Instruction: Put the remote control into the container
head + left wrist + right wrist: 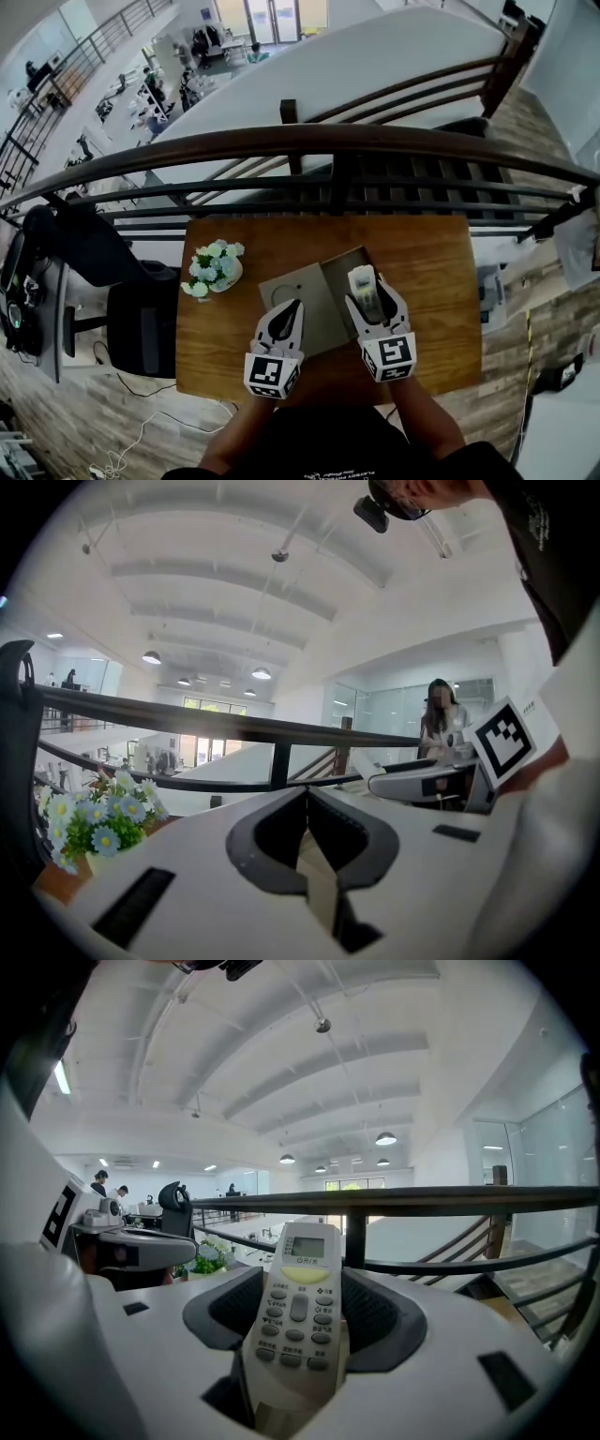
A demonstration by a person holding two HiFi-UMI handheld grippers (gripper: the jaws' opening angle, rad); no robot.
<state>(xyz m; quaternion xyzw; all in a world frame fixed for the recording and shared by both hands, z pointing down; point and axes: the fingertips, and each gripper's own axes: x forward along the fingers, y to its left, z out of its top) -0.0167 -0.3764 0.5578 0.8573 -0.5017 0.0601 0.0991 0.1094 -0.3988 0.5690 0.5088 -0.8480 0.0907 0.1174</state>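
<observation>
A white remote control [363,283] [298,1316] with grey buttons and a small screen stands upright between the jaws of my right gripper [369,292] [302,1283], which is shut on it. It hangs over the open cardboard container [334,265] in the middle of the wooden table [431,272]. My left gripper [292,307] [307,799] is shut on the container's folded-out flap [292,284]; a tan strip of that cardboard [315,874] shows between its jaws. The inside of the container is mostly hidden by the right gripper.
A pot of pale blue and white flowers [214,266] [94,822] stands on the table left of the container. A dark railing [300,141] runs along the table's far edge. A black office chair [141,319] stands left of the table.
</observation>
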